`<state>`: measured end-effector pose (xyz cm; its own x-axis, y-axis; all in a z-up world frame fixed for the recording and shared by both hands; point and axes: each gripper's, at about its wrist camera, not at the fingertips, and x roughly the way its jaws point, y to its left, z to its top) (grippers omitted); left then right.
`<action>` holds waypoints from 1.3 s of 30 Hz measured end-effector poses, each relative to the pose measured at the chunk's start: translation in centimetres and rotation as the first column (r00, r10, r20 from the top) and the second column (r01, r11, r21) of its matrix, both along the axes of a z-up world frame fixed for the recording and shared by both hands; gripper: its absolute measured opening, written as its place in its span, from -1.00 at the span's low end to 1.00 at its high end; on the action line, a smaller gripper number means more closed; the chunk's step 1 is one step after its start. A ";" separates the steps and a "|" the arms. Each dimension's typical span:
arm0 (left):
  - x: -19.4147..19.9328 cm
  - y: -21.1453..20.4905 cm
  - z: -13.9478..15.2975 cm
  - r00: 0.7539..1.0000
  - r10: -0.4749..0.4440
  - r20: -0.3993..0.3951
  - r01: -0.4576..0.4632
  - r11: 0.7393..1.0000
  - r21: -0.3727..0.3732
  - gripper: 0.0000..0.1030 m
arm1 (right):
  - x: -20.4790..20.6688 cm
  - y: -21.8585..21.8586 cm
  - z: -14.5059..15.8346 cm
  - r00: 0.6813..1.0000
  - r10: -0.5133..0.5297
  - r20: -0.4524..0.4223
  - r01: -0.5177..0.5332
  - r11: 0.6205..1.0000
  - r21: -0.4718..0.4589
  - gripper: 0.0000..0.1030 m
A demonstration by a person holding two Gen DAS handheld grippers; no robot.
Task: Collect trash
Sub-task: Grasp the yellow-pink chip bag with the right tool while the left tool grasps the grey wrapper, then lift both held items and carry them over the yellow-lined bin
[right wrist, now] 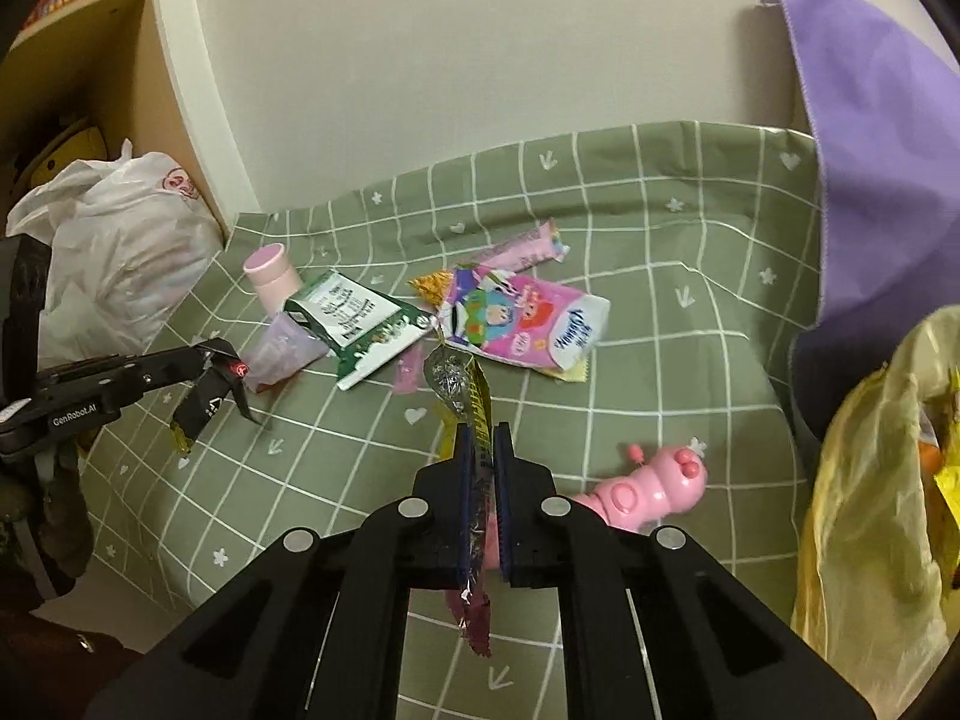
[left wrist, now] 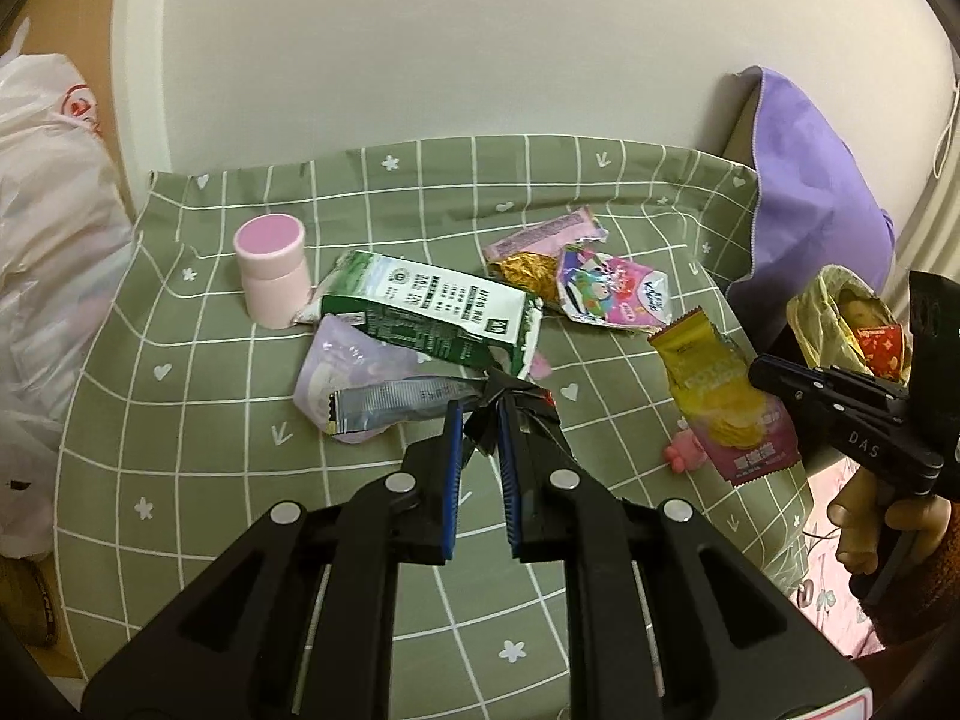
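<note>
My left gripper (left wrist: 482, 420) is shut on a crumpled black wrapper (left wrist: 510, 393) whose silver inside trails off to the left. The right wrist view shows that gripper (right wrist: 213, 372) at the left, above the cloth. My right gripper (right wrist: 483, 438) is shut on a yellow and pink snack wrapper (right wrist: 474, 396), seen edge-on; in the left wrist view this snack wrapper (left wrist: 720, 402) hangs flat. On the green checked cloth (left wrist: 180, 420) lie a green and white milk carton (left wrist: 432, 306), a purple pouch (left wrist: 348, 366), a pink cartoon pouch (left wrist: 612, 294), a gold wrapper (left wrist: 525, 270) and a pink strip wrapper (left wrist: 552, 234).
A yellow bag (right wrist: 870, 480) with trash in it gapes at the right edge. A pink lidded jar (left wrist: 273, 270) stands at the back left and a pink toy (right wrist: 654, 486) lies near the right. A purple cloth (right wrist: 888, 150) and a white plastic bag (right wrist: 120, 240) flank the table.
</note>
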<state>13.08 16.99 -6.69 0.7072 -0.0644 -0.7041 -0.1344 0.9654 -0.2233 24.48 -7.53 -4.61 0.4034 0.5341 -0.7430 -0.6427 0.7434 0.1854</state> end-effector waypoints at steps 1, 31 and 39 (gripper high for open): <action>0.1 -0.2 0.0 1.000 -0.006 0.000 0.006 1.000 0.001 -0.78 | -0.1 -0.2 -0.2 1.000 -0.006 -0.004 0.006 1.000 -0.001 -0.84; -0.4 1.3 -3.1 0.997 0.030 -0.077 -0.035 0.997 -0.068 -0.78 | -2.3 -3.9 -5.5 0.995 -0.002 -0.099 0.001 1.000 -0.011 -0.19; -0.1 1.2 -3.2 0.999 0.015 -0.046 -0.017 0.999 -0.044 -0.43 | -2.2 -3.2 -4.2 0.993 0.041 -0.108 -0.039 0.999 0.028 -0.89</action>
<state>12.95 18.17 -9.87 0.6755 -0.0855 -0.7324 -0.1604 0.9524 -0.2592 22.33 -10.69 -8.81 0.2990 0.5678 -0.7670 -0.6467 0.7116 0.2746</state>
